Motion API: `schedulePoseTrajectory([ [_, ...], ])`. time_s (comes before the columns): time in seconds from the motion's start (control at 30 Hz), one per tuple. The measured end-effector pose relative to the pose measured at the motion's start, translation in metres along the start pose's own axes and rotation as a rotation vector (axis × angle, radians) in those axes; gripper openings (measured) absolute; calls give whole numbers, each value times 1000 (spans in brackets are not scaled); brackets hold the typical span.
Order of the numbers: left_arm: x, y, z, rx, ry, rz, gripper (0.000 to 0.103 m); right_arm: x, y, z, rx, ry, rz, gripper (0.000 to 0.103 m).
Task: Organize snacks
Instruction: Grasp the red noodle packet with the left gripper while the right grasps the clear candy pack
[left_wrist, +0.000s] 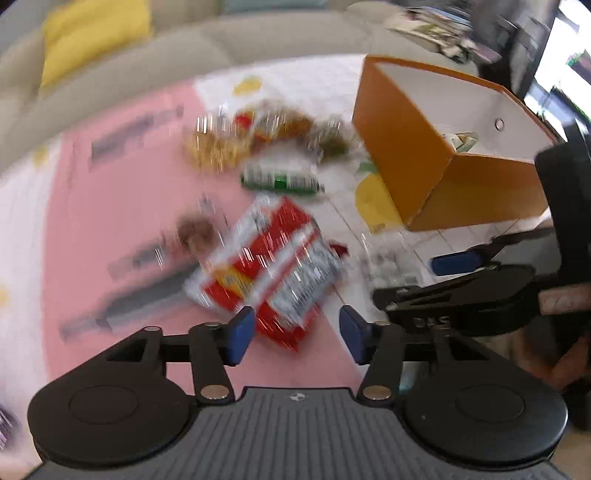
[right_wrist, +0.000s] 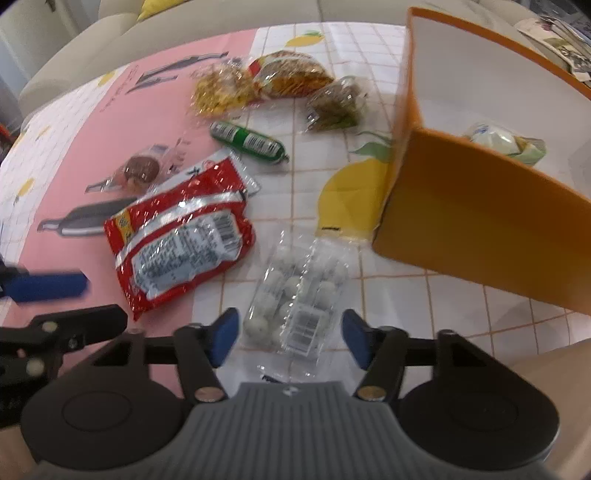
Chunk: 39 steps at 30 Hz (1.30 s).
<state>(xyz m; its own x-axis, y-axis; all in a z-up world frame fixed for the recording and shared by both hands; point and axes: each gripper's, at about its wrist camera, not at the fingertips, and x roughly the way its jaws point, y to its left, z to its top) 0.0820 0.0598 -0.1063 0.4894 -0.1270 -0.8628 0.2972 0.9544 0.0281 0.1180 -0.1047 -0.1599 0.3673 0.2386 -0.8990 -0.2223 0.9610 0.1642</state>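
In the left wrist view, badly blurred, the left hand-held gripper (left_wrist: 296, 334) stands wide and empty above the near end of the red snack packet (left_wrist: 271, 266), which lies flat on the desk (left_wrist: 122, 184). The orange box (left_wrist: 402, 147) sits far right, open at the top. At the right edge is the right hand-held gripper (left_wrist: 424, 275), side-on.

In the right wrist view, sharper, the right hand-held gripper (right_wrist: 289, 338) is also wide and empty, its pads on either side of the clear bag of pale round sweets (right_wrist: 299, 299) without pressing it. The orange box (right_wrist: 476, 221) stands just right of the bag, one wrapped item (right_wrist: 498, 142) already inside. A green sausage-shaped pack (right_wrist: 247, 140) and several clear-wrapped snacks (right_wrist: 273, 79) lie farther off.

To take the clear bag well, I would lower until the pads bracket its bulk, close gently since the film looks slippery, then lift clear of the box's near wall before moving over the opening.
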Motion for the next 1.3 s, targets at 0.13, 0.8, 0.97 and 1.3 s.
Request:
schedulePoseTrajectory([
  [0.13,5,-9,9,220,-43,26,81,1,-8,3,47,-23,14,73],
  [0.8,63,-2,29,495,43,-154,85,20,-3,7,22,-14,-21,77],
  [0.97,73,0,26,492,58,-138,85,22,-2,7,6,-24,-47,76],
  [1.3,71,-1,18,402,41,-77,79,20,6,5,-48,-47,-62,60],
])
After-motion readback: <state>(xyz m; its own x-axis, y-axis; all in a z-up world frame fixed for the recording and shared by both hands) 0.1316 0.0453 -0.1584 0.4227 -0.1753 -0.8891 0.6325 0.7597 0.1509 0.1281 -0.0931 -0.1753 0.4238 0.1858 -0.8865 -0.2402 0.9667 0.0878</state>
